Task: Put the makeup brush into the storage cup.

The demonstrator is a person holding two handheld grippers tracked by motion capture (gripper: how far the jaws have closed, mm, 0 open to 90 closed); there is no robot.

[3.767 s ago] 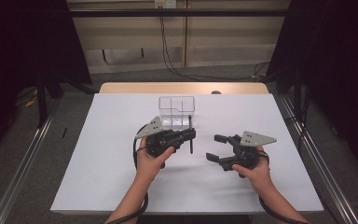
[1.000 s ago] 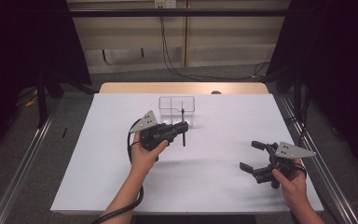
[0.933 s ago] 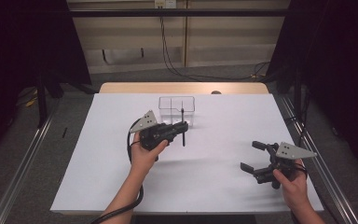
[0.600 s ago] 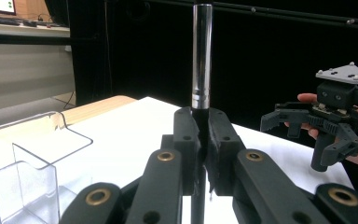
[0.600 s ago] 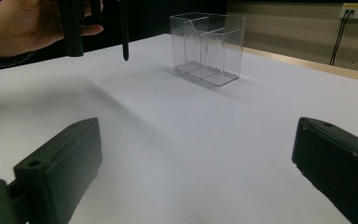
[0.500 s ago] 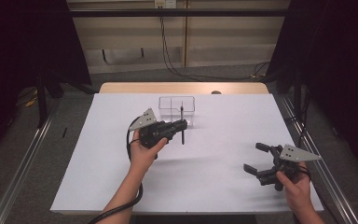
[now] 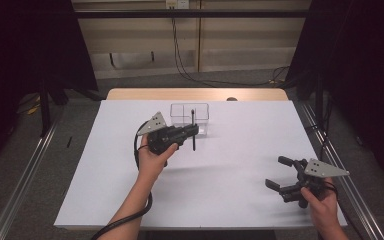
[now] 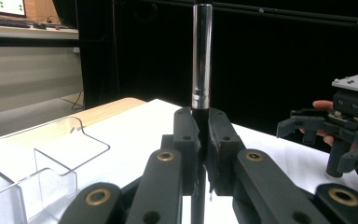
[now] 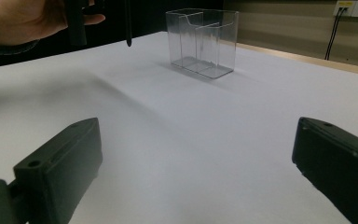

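A thin black pen stands upright in my left gripper, which is shut on its shaft just in front of the clear plastic box. In the left gripper view the pen's glossy barrel rises above the closed jaws, and the box sits low at the left. My right gripper rests open near the table's front right corner, nothing between its jaws. From the right gripper view the box stands far ahead, and the pen's lower tip hangs at the top left.
The white tabletop stretches between the two hands. A wooden strip runs along the far edge, with metal rails down the sides. The box has a divider inside and nothing in it.
The right gripper has gone from the table's middle to the front right. The left gripper, with the pen, has shifted slightly left and toward the box.
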